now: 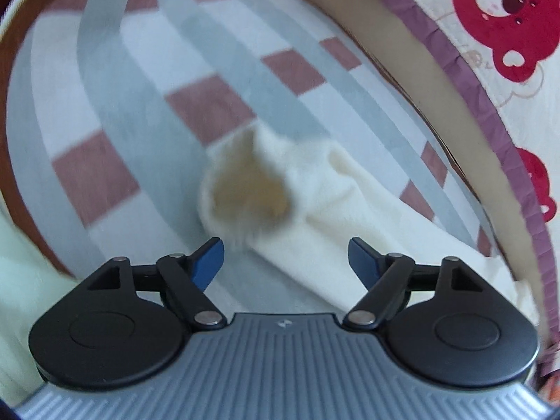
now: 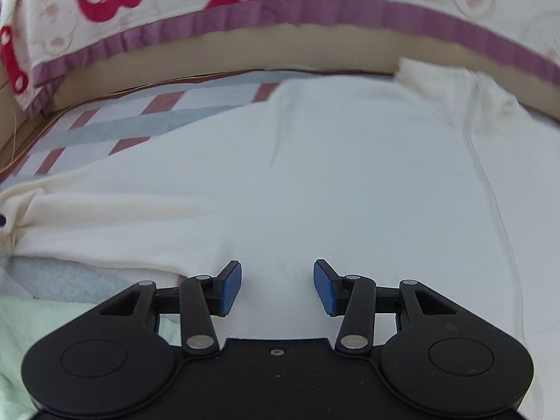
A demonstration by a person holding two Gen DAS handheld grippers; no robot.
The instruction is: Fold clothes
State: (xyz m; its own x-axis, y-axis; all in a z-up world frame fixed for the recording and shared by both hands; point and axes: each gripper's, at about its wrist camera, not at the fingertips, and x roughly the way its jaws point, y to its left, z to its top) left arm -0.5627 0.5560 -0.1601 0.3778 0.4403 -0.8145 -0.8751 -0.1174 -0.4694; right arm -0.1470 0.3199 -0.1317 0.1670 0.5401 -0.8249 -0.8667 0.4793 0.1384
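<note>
On bed: cream sweater (image 2: 350, 182) flat on checked blanket (image 1: 217, 105).
Left tongs (image 1: 286, 262): spread, above sleeve cuff (image 1: 248, 189).
Right tongs (image 2: 277, 287): spread, empty.

The left tongs (image 1: 286, 262) have a ribbed grey body, the right tongs (image 2: 277, 288) a black one; both carry 2 blue pads, black linkages and silver pivots.

The cream fleece garment (image 2: 350, 175) lies flat on the checked grey, white and dusty-pink blanket (image 1: 147, 112). Its sleeve (image 1: 297, 189) extends ahead of the left claw (image 1: 286, 259). The bear-print quilt with purple ruffle (image 2: 280, 10) lies behind the garment.
</note>
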